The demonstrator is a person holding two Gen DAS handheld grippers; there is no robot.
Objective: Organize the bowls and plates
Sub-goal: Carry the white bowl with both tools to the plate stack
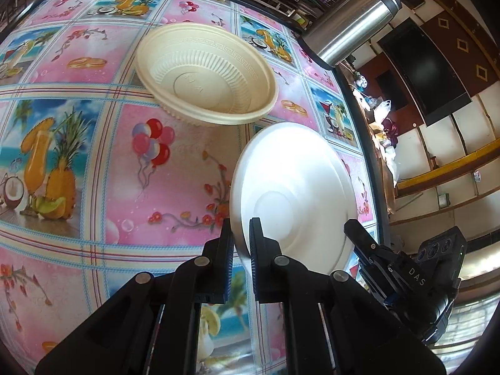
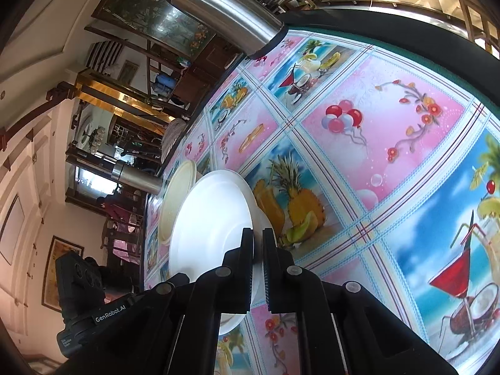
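A white bowl [image 1: 293, 193] is held between both grippers just above the patterned table. My left gripper [image 1: 241, 234] is shut on its near rim. My right gripper [image 2: 257, 243] is shut on the opposite rim of the same white bowl [image 2: 212, 218]; it shows in the left wrist view [image 1: 359, 237] at the bowl's right edge. A cream ribbed bowl [image 1: 206, 72] sits on the table beyond the white bowl; in the right wrist view the cream bowl [image 2: 176, 197] lies just behind the white one.
A steel thermos [image 1: 353, 22] stands at the table's far right edge, also in the right wrist view [image 2: 225, 9]. A second steel flask [image 2: 134, 176] stands beyond the cream bowl. The table's dark rim [image 1: 372, 168] runs close by on the right.
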